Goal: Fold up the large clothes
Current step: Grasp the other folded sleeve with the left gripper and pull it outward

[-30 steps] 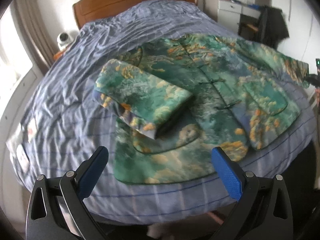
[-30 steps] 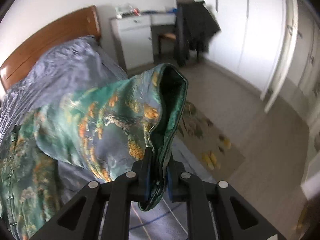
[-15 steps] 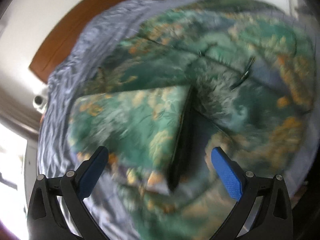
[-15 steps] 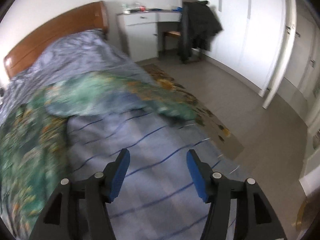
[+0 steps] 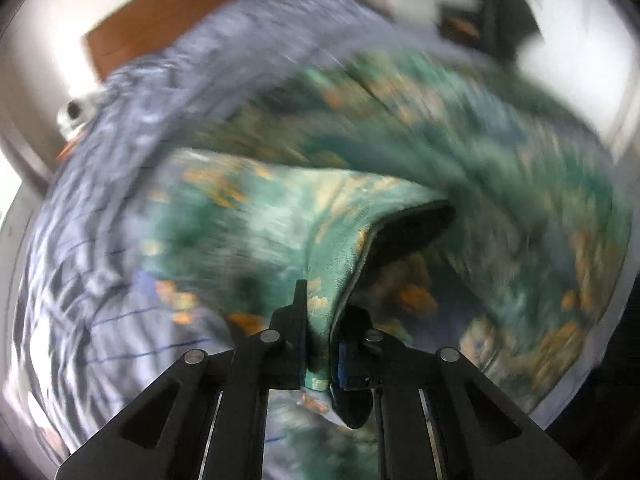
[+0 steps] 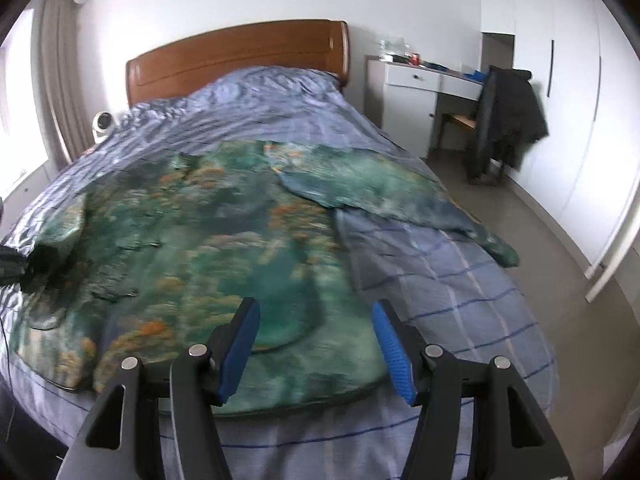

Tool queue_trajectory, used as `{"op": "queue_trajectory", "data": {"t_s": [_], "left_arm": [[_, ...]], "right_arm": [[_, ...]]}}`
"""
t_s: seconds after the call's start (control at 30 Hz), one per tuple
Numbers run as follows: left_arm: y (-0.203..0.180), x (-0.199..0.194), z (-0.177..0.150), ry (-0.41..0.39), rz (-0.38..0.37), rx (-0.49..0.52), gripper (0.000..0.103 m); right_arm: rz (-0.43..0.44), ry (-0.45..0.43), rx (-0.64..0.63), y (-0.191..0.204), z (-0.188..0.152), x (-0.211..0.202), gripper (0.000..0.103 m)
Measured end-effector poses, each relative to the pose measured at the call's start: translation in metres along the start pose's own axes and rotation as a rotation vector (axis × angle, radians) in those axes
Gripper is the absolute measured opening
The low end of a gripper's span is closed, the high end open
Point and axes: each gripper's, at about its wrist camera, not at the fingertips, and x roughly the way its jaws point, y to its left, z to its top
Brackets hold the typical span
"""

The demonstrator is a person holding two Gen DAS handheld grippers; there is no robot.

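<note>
Fingers of your left gripper (image 5: pixel 320 344) are clamped on a sleeve (image 5: pixel 344 248) of the jacket (image 6: pixel 224 248), cuff pinched between them; that view is blurred. Your right gripper (image 6: pixel 316 344) has its fingers apart, holding nothing, hovering over the jacket's hem. Jacket lies spread on the bed (image 6: pixel 460 320), other sleeve (image 6: pixel 400 200) flat toward the bed's edge.
</note>
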Motion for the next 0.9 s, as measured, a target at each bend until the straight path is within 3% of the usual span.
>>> {"op": "queue_trajectory", "data": {"t_s": [0.13,0.23,0.37,0.5,0.57,0.63,0.7,0.77,0.83,0.9], "left_arm": [[0.068,-0.056,0.004,-0.117,0.101,-0.187,0.01],[0.124,-0.078,-0.007,-0.147,0.23,-0.311,0.011],[0.199,-0.079,-0.043,-0.12,0.402,-0.503,0.026],[0.231,-0.061,-0.08,-0.043,0.561,-0.596,0.033],[0.233,-0.052,-0.097,-0.012,0.596,-0.627,0.046],[0.223,-0.05,-0.108,0.001,0.577,-0.636,0.055],[0.201,-0.044,-0.113,0.011,0.5,-0.634,0.067],[0.175,-0.04,-0.116,0.014,0.364,-0.62,0.083],[0.138,-0.024,-0.116,0.042,0.16,-0.59,0.087],[0.103,-0.009,-0.115,0.077,0.008,-0.552,0.087]], "right_arm": [[0.026,-0.029,-0.013,0.013,0.004,-0.008,0.06],[0.036,-0.045,-0.026,0.022,0.006,-0.014,0.06],[0.053,-0.047,-0.032,0.028,0.004,-0.016,0.06],[0.056,-0.043,-0.035,0.031,0.001,-0.018,0.06],[0.051,-0.043,-0.034,0.03,0.001,-0.018,0.06],[0.047,-0.037,-0.027,0.026,0.0,-0.017,0.06],[0.049,-0.021,-0.009,0.017,0.001,-0.014,0.062],[0.058,0.008,0.017,0.003,0.0,-0.006,0.071],[0.052,0.048,0.053,-0.015,-0.003,0.006,0.075],[0.05,0.104,0.09,-0.035,-0.006,0.021,0.075]]}}
